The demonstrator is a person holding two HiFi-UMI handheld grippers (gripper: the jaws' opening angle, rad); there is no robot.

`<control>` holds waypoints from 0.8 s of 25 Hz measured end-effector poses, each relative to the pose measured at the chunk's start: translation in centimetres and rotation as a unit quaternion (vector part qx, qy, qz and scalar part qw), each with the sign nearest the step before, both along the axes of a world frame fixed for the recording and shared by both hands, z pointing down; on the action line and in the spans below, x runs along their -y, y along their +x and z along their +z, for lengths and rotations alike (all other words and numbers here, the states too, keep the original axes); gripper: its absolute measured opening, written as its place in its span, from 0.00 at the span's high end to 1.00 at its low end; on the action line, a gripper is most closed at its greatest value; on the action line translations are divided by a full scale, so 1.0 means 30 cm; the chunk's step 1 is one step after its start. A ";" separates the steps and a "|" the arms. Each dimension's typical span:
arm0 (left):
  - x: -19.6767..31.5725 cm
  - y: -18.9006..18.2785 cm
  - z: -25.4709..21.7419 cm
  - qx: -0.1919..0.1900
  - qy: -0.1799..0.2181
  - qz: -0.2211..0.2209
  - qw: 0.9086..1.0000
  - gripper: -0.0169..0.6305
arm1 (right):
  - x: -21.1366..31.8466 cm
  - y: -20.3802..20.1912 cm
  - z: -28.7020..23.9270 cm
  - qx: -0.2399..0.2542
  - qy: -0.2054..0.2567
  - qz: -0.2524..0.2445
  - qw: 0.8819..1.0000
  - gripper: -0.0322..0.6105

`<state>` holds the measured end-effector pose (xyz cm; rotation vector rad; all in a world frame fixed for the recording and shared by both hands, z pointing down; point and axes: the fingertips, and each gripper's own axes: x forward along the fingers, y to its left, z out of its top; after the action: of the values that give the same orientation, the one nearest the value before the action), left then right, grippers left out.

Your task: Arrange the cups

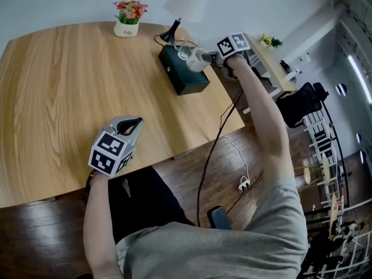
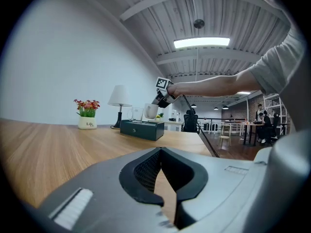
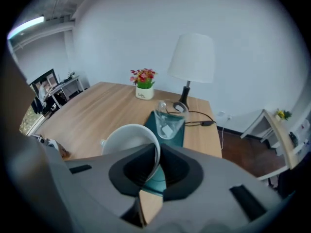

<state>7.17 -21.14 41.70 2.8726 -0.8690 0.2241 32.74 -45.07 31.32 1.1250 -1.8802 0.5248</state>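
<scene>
White cup (image 3: 127, 142) — low centre of the right gripper view, tilted, mouth toward the camera. Its rim wall is pinched by the right gripper (image 3: 156, 154), one jaw inside the bowl and one outside. In the head view the cup shows at upper centre, over the right end of a dark green box (image 1: 185, 73). From the left gripper view it hangs just above the box top; contact cannot be made out. Glass cup (image 3: 169, 121) stands upright on the same box, just beyond the white cup, with a pale square patch visible through its wall. The box lies near the far right corner of the wooden table (image 1: 52, 92), which fills the left half of the head view. Just behind the box stands a lamp (image 1: 187, 3) with a white shade and a black base, and a black cable (image 3: 200, 119) trails from it toward the right of the frame. A small white pot of red flowers (image 1: 129, 17) sits to the lamp's left, near the table's far edge. Left gripper (image 1: 132, 124) — lower left of centre in the head view, over the table's near edge, well apart from both cups. Its jaws are pressed together with nothing between them. The person's right arm stretches from lower right up to the marker cube. Dark wood floor (image 1: 192, 167) lies below the table edge, and a black office chair (image 1: 299, 103) stands at right.
</scene>
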 end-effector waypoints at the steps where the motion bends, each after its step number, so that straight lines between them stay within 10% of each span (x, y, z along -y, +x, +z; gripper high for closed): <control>1: 0.001 0.000 -0.002 -0.001 0.000 -0.001 1.000 0.96 | 0.000 0.037 0.012 -0.003 -0.003 0.010 1.000 0.89; 20: 0.008 -0.003 -0.004 -0.004 -0.002 -0.009 1.000 0.96 | 0.072 0.140 0.138 0.037 -0.024 0.046 0.998 0.83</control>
<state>7.07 -21.38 41.59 2.8578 -0.8919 0.2135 36.93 -47.24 35.45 1.1785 -1.8756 0.6687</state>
